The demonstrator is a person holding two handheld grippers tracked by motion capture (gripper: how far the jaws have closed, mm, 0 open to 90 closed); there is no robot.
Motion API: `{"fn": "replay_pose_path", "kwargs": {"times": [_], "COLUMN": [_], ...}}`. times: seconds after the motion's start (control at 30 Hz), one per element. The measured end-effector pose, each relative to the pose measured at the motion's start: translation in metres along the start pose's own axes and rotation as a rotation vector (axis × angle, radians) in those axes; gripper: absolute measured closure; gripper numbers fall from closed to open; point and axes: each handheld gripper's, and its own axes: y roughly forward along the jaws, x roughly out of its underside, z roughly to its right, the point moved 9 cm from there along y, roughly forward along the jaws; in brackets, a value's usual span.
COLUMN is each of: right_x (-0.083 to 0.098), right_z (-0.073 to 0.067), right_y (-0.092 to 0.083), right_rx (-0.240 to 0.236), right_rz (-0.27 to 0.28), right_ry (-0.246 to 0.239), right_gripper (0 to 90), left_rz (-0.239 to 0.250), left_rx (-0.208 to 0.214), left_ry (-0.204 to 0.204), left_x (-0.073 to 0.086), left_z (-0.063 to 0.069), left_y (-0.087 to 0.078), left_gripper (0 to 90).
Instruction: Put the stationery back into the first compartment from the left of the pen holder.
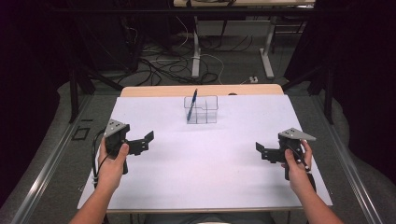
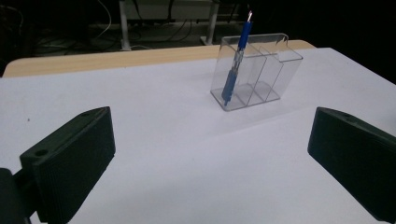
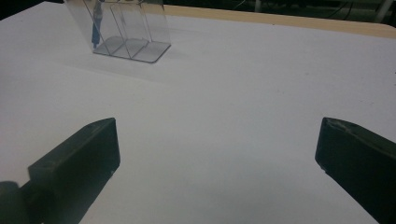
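Nearest the person, the left black two-jaw gripper [image 1: 140,143] sits at about 8 o'clock on the white table cover [image 1: 205,158] and the right black two-jaw gripper [image 1: 262,151] at about 4 o'clock, each held in a hand just above the surface. Both have their jaws spread wide with nothing between them, which looks like a resting, ready pose well apart from the work. Farther off, toward 12 o'clock, stands the clear plastic compartment organiser [image 1: 203,110]. The blue pen [image 1: 192,105] leans upright in its leftmost compartment, propped by the walls with its top poking above the rim. Beyond it runs the wooden table edge [image 1: 154,90]
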Motion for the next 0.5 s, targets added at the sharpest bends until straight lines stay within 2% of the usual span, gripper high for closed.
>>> {"fn": "replay_pose_path", "kwargs": {"times": [0.13,0.17,0.2,0.4,0.5], "right_x": [0.001,0.002,0.001,0.002,0.003], "right_z": [0.001,0.001,0.001,0.001,0.001], "right_y": [0.000,-0.001,0.000,0.002,0.002], "right_rx": [0.003,0.005,0.003,-0.001,0.004], "right_rz": [-0.007,-0.030,-0.007,-0.010,-0.016], "right_ry": [-0.002,-0.004,-0.001,-0.005,-0.003], "right_gripper": [0.0,0.0,0.0,0.0,0.0], "left_rz": [-0.019,-0.019,-0.015,-0.016,-0.018], "left_rx": [-0.008,-0.012,-0.019,-0.045,-0.052], "left_ry": [-0.020,-0.022,-0.020,-0.041,-0.070], "left_x": [0.015,0.017,0.020,0.032,0.037], "left_z": [-0.006,-0.008,-0.010,-0.024,-0.031], "left_y": [0.001,0.002,0.002,0.005,0.006], "left_gripper": [0.6,0.6,0.6,0.7,0.7]}}
